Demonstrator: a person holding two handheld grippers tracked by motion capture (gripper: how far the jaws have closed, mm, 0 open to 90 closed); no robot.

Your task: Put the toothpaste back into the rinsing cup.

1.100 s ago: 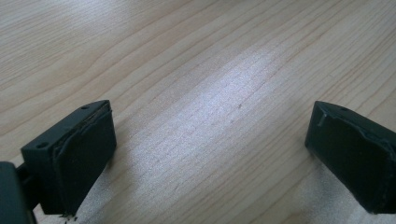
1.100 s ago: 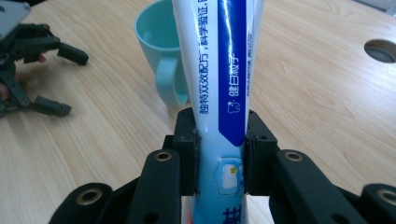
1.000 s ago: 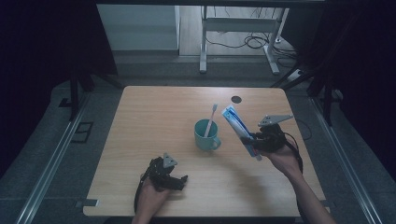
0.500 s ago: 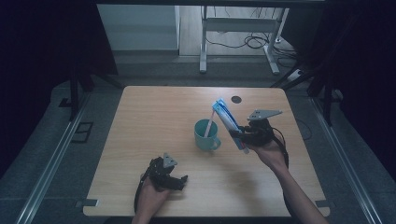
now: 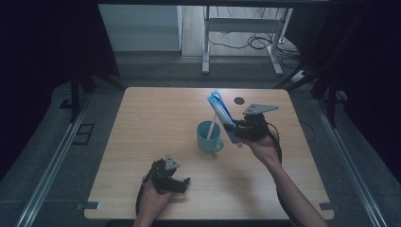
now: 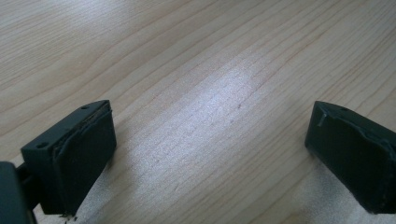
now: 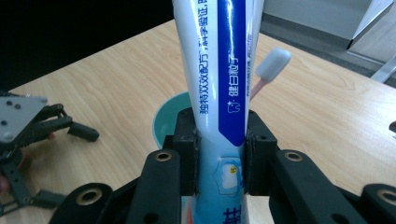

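Observation:
My right gripper (image 5: 235,131) is shut on a blue and white toothpaste tube (image 5: 222,113), which it holds tilted just right of and above a teal mug (image 5: 208,137). A toothbrush (image 5: 212,126) with a pale head stands in the mug. In the right gripper view the tube (image 7: 219,70) is pinched between the two jaws of the right gripper (image 7: 219,154), with the mug (image 7: 166,121) and the toothbrush head (image 7: 273,63) behind it. My left gripper (image 5: 182,183) rests near the table's front edge, open. In the left gripper view the left gripper (image 6: 205,154) has bare wood between its jaws.
The wooden table (image 5: 156,113) has a small dark round hole (image 5: 239,100) near its far edge. Table legs and cables (image 5: 255,42) lie on the floor beyond it. Dark frames stand at both sides.
My right gripper has carried the toothpaste tube leftward, from the table's right side to just beside the mug. The left gripper has stayed where it was.

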